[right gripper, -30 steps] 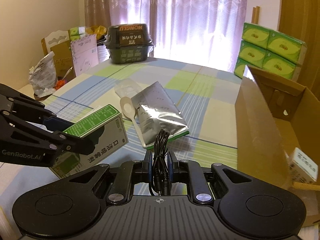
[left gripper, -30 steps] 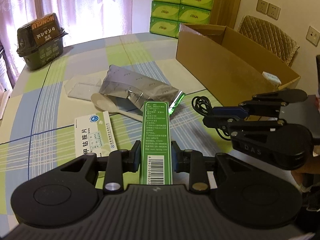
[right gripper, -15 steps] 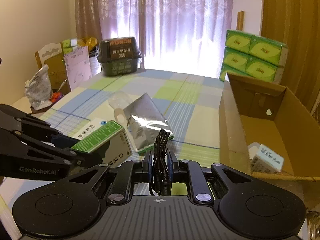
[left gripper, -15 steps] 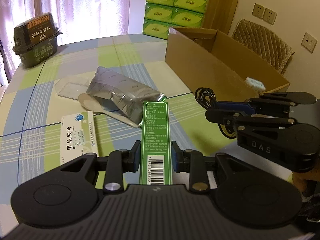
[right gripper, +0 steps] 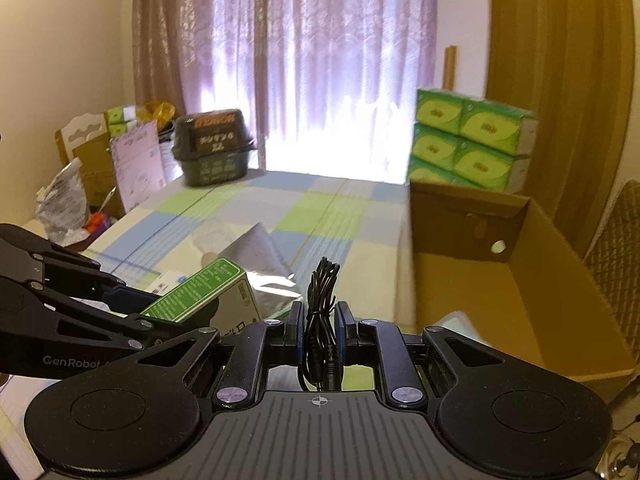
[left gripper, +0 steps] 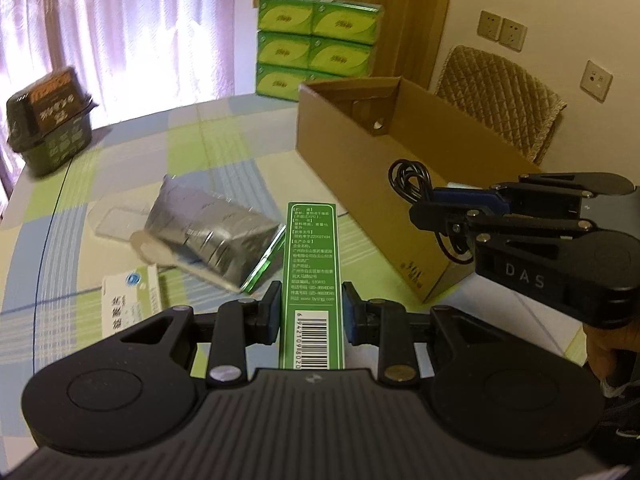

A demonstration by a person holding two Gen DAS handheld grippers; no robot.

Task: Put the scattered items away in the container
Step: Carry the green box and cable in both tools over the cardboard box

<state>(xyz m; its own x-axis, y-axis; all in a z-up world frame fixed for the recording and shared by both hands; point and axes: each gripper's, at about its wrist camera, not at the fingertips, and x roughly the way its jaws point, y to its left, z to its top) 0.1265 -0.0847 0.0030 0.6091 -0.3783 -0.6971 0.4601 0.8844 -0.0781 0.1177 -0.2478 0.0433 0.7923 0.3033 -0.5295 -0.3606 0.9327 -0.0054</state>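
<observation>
Left of the cardboard box (left gripper: 360, 184), a white medicine box (left gripper: 128, 300) and a silver foil pouch (left gripper: 208, 240) lie on the checked surface (left gripper: 120, 168). Nearer the cardboard box, the left hand-held gripper (left gripper: 308, 312) clamps a green carton (left gripper: 311, 280) above that surface. The right hand-held gripper (right gripper: 318, 332) pinches a coiled black cable (right gripper: 320, 312) beside the cardboard box's open top, its near wall just right.

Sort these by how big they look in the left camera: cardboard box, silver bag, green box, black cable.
1. cardboard box
2. silver bag and green box: look alike; the green box is nearer, so unsure
3. black cable
</observation>
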